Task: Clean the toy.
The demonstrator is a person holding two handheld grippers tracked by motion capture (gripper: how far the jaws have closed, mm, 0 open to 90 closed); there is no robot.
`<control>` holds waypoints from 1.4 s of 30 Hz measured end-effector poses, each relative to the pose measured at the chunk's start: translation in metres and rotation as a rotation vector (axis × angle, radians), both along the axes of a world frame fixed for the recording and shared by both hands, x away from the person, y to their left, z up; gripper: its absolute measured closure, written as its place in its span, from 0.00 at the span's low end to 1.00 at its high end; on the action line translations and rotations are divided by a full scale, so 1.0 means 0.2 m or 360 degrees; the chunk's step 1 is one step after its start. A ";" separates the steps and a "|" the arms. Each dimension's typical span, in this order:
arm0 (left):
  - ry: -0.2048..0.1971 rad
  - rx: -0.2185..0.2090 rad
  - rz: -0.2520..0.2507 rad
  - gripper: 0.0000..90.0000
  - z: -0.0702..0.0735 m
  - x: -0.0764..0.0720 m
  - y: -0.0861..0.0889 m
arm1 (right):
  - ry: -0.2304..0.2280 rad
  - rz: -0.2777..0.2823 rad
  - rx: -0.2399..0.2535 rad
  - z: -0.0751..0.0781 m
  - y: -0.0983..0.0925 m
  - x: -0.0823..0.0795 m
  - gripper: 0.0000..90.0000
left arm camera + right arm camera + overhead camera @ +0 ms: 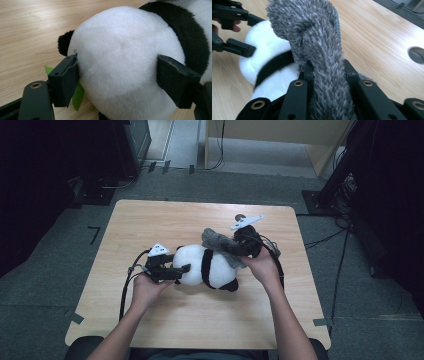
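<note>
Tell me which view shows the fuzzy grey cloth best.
The right gripper view: the fuzzy grey cloth fills its middle, pinched between the jaws. The high view shows it small, draped over the panda; the left gripper view faces the panda's white plush.

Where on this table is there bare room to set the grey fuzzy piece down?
The table is bare along its far edge, at the left end beyond the left gripper, and across the near strip between the forearms. The middle is crowded: the left gripper clamps the toy panda, and the right gripper holds the grey fuzzy piece over it.
</note>
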State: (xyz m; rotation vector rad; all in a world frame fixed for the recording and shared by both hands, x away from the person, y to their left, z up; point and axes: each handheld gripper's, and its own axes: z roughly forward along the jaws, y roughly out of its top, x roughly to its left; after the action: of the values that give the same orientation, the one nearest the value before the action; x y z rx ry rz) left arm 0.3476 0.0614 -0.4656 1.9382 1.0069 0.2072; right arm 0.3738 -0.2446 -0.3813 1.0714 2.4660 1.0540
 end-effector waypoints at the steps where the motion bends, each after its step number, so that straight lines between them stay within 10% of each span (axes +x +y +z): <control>1: -0.0001 -0.0001 0.0000 0.24 0.00 0.00 0.00 | 0.0006 -0.0022 0.0011 0.00 -0.03 0.00 0.81; 14: 0.0004 -0.0018 0.0013 0.24 0.00 -0.01 0.00 | -0.0018 -0.0118 0.0003 0.03 -0.14 -0.03 0.81; 42: -0.0069 0.0033 0.0059 0.25 0.01 -0.07 -0.02 | -0.0085 0.0264 -0.0074 0.02 0.50 0.06 0.81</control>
State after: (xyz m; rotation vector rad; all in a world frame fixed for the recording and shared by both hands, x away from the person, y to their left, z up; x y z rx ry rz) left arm 0.3333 0.0572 -0.4632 1.9265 1.0167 0.2804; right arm 0.3862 -0.1455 -0.3779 0.8257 2.5582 1.0508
